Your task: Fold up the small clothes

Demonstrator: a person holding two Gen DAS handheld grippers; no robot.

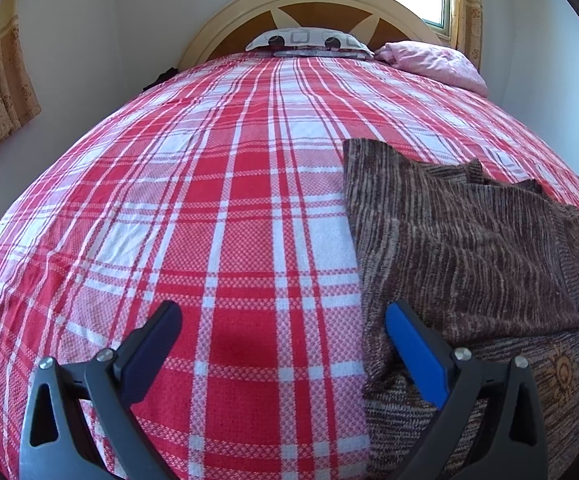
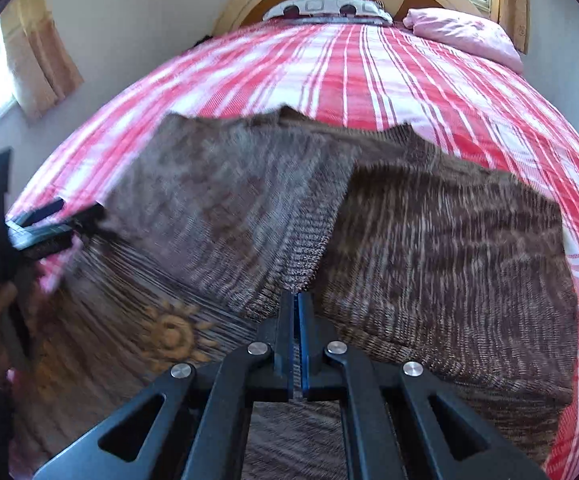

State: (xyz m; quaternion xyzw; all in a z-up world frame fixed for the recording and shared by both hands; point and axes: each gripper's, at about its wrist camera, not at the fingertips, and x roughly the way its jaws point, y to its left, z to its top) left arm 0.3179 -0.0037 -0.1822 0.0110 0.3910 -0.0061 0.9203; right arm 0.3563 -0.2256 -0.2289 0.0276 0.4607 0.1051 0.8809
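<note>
Brown sweater (image 2: 429, 264), part-folded on the checked bedspread (image 1: 209, 200): right claw (image 2: 298, 300) pinched flat on its ribbed edge straight ahead, left claw (image 1: 281, 320) wide apart, empty, sweater beside its right finger; risk: thin knit slipping free, fold collapsing.

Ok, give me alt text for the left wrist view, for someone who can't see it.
The left gripper hangs open over a red-and-white plaid bedspread, beside a partly folded brown striped sweater on its right. A patterned pillow and a pink pillow lie by the headboard.
</note>
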